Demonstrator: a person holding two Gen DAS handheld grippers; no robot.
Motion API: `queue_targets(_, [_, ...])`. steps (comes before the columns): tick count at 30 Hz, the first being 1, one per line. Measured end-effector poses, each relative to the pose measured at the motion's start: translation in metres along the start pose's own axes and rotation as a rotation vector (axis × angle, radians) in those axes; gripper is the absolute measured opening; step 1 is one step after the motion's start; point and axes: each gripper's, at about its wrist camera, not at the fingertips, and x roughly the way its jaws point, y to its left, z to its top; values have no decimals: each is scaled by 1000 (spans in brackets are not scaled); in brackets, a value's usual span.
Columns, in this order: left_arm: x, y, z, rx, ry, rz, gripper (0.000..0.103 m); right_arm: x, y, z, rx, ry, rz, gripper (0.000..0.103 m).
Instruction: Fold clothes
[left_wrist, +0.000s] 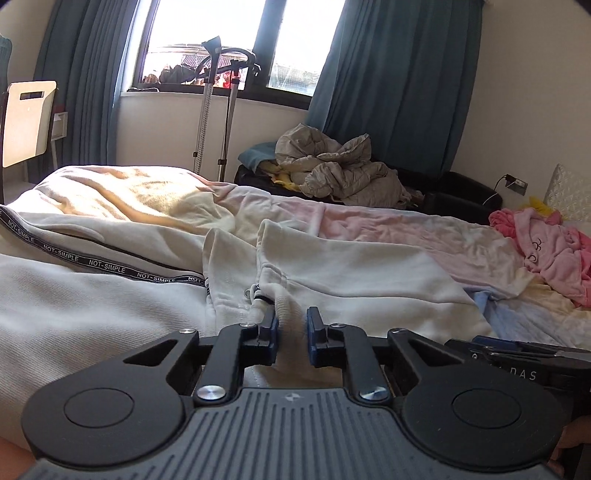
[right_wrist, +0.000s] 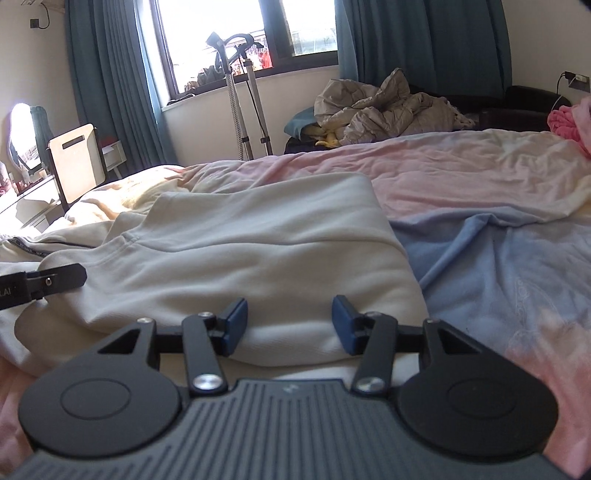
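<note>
We begin at the left tool (left_wrist: 291, 325). Its fingers stand narrowly apart with a ridge of the white garment's (left_wrist: 351, 269) waistband edge between them; we cannot tell whether they pinch it. The drawstring eyelet (left_wrist: 246, 292) lies just ahead and left of that tool.

The right tool (right_wrist: 290, 315) is spread wide, its fingers straddling the near hem of the same garment (right_wrist: 258, 251), which bulges between them ungripped. The left tool's finger (right_wrist: 55, 280) shows at the far left of this view, so both tools sit along the same near edge, side by side.

From either tool the garment runs forward and away across the bed (right_wrist: 480, 177); its long axis points straight ahead. We judge that the coming fold carries the near edge forward, and both tools are equally near.

Farther off, to the right, lies a pink garment (left_wrist: 550, 251).
</note>
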Motion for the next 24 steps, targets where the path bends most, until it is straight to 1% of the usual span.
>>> queue_targets(2, [-10,-2,4,-21,-25,-18,15,-2,0,1,-1,-8,11,59])
queue_targets(6, [-47,-12,10,-68,-76,-68,14,-10,-3,6,16,-49,18,59])
queue_targets(9, [-51,-10,0,-99,-37,-45,15,-18,-10,10,64,-88,26,63])
queue_targets(10, [-44,-7,-6,-100,0,-23,15,-19,-12,11,76,-88,24,63])
queue_targets(12, [-29,-2,-17,-99,76,20,15,-15,-17,9,100,-62,9,63])
queue_targets(13, [-22,1,-21,-107,100,27,15,-12,-20,8,114,-42,7,63])
queue_targets(14, [-16,3,-23,-122,108,30,15,-10,-22,7,125,-29,10,63])
queue_targets(16, [-13,4,-23,-125,100,29,17,-8,-23,5,123,-26,13,63])
queue_targets(19, [-17,2,-21,-115,87,31,21,-9,-23,6,126,-32,20,64])
queue_targets(20, [-21,0,-21,-110,79,37,23,-9,-23,6,137,-30,29,66])
queue_targets(21, [-25,-2,-20,-104,70,43,27,-9,-24,6,151,-25,41,67])
queue_targets(22, [-29,-4,-19,-94,59,58,29,-9,-24,6,156,-22,45,67])
queue_targets(24, [-38,-7,-17,-75,32,80,37,-9,-20,6,134,-18,38,67])
